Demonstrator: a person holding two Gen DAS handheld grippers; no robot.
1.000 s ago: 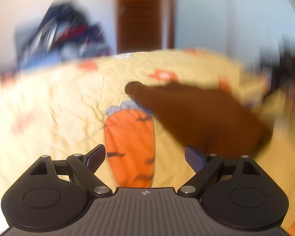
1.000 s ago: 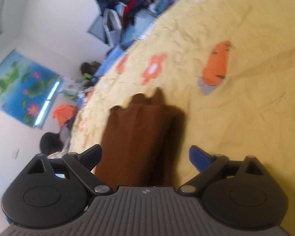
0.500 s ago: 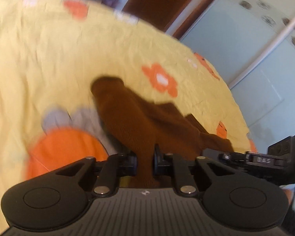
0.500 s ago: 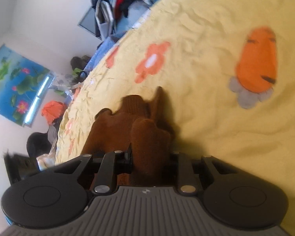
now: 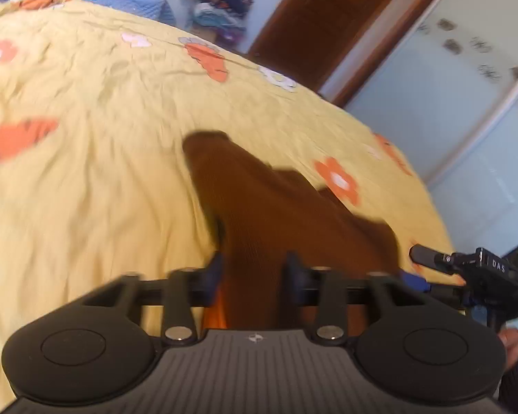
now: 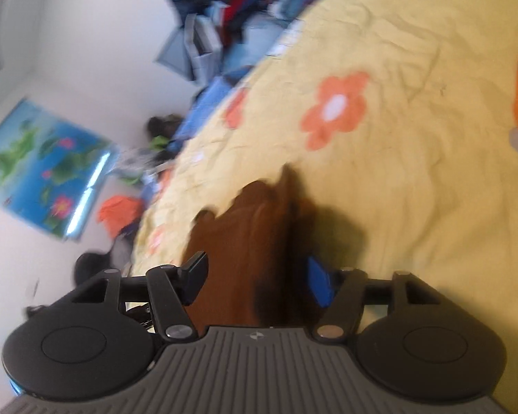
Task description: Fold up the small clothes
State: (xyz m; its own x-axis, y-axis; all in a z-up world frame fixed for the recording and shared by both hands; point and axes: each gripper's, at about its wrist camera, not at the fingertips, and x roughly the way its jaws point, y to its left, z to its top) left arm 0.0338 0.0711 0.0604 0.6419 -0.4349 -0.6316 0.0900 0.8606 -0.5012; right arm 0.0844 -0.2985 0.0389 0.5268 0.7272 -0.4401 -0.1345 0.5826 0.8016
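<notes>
A small brown garment (image 5: 272,207) lies on the yellow flowered bedspread (image 5: 86,189). In the left wrist view my left gripper (image 5: 253,274) has its jaws partly apart, with the brown cloth running between the pads; it looks like a loosening hold. In the right wrist view the same brown garment (image 6: 245,241) lies in folds between the fingers of my right gripper (image 6: 257,281), whose jaws stand wide apart. The right gripper's body also shows at the right edge of the left wrist view (image 5: 480,269).
A pile of clothes (image 6: 238,3) lies past the bed's far end. A brown door (image 5: 328,17) and pale wardrobe doors (image 5: 466,103) stand beside the bed. A blue poster (image 6: 41,169) hangs on the wall. An orange item (image 6: 121,214) lies on the floor.
Both grippers closed on the brown garment half a second ago. Now the right jaws have opened wide and the left jaws have parted somewhat. The garment lies flatter on the bed.
</notes>
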